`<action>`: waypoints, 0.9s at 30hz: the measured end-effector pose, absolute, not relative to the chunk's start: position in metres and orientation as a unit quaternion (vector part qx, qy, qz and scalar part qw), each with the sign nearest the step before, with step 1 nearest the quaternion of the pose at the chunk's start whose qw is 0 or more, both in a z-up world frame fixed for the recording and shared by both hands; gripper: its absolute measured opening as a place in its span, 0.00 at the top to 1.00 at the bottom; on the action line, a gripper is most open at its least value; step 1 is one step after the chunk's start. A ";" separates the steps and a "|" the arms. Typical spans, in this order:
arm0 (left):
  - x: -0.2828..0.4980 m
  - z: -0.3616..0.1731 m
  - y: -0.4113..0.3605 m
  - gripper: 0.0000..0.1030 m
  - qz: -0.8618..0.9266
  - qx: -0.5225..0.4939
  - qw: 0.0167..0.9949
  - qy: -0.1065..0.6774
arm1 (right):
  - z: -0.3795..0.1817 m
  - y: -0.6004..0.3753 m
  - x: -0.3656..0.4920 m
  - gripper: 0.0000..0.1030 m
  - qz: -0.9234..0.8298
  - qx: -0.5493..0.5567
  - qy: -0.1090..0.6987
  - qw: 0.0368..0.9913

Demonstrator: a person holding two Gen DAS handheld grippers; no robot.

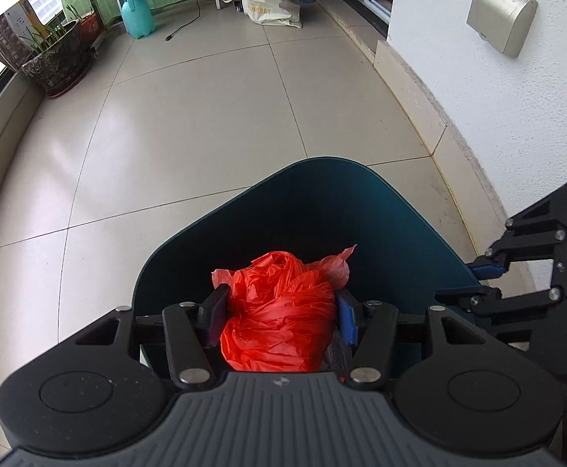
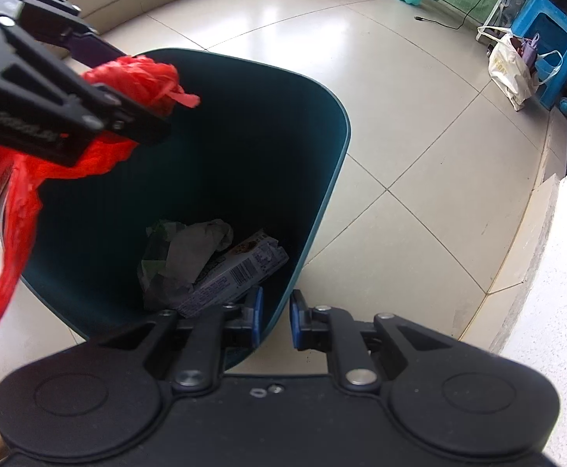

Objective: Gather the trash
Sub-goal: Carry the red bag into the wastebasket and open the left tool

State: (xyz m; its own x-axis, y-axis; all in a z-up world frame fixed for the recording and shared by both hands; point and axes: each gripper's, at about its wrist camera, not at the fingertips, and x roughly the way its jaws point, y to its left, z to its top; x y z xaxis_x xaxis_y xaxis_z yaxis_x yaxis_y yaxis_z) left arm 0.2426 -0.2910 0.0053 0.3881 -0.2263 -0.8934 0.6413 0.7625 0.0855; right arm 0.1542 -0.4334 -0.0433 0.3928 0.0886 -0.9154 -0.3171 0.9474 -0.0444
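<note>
My left gripper [image 1: 281,317] is shut on a crumpled red plastic bag [image 1: 279,319] and holds it above the open dark teal bin [image 1: 275,210]. In the right wrist view the left gripper [image 2: 125,89] sits at the upper left with the red bag [image 2: 143,78] bunched between its fingers, and a strip of bag hangs down the left edge. My right gripper [image 2: 276,319] straddles the bin's near wall [image 2: 306,241], one pad on each side, closed on it. Crumpled paper [image 2: 190,249] and a printed box [image 2: 236,272] lie at the bin's bottom.
The floor is pale tile [image 1: 190,124]. A white wall [image 1: 516,109] with a grey outlet cover [image 1: 501,15] is on the right. A potted plant [image 1: 55,62], a teal spray bottle [image 1: 137,15], a cream tote bag [image 1: 271,4] and a blue stool [image 2: 552,35] stand at the far end.
</note>
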 end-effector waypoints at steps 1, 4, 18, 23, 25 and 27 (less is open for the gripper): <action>0.246 -0.002 -0.295 0.47 -0.267 0.217 0.802 0.489 | -0.043 -0.435 0.153 0.87 0.122 -0.103 0.537 0.829; 0.255 -0.025 -0.307 0.47 -0.257 0.228 0.793 0.503 | -0.041 -0.437 0.152 0.87 0.120 -0.093 0.536 0.831; 0.266 -0.096 -0.323 0.44 -0.243 0.240 0.742 0.577 | -0.041 -0.446 0.153 0.87 0.115 -0.080 0.535 0.833; 0.264 -0.095 -0.318 0.36 -0.239 0.224 0.746 0.580 | -0.041 -0.447 0.152 0.87 0.115 -0.077 0.534 0.834; 0.265 -0.090 -0.314 0.36 -0.241 0.214 0.748 0.581 | -0.041 -0.447 0.153 0.87 0.114 -0.078 0.535 0.834; 0.262 -0.083 -0.310 0.36 -0.246 0.207 0.750 0.578 | -0.041 -0.448 0.154 0.87 0.112 -0.076 0.535 0.834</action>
State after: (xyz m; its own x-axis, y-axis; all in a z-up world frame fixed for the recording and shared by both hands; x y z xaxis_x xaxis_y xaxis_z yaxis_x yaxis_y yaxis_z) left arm 0.2623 -0.3097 -0.0833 0.2112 -0.1292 -0.9689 0.6087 0.7929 0.0270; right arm 0.1535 -0.4480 -0.0414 0.4020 0.1054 -0.9096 -0.2673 0.9636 -0.0065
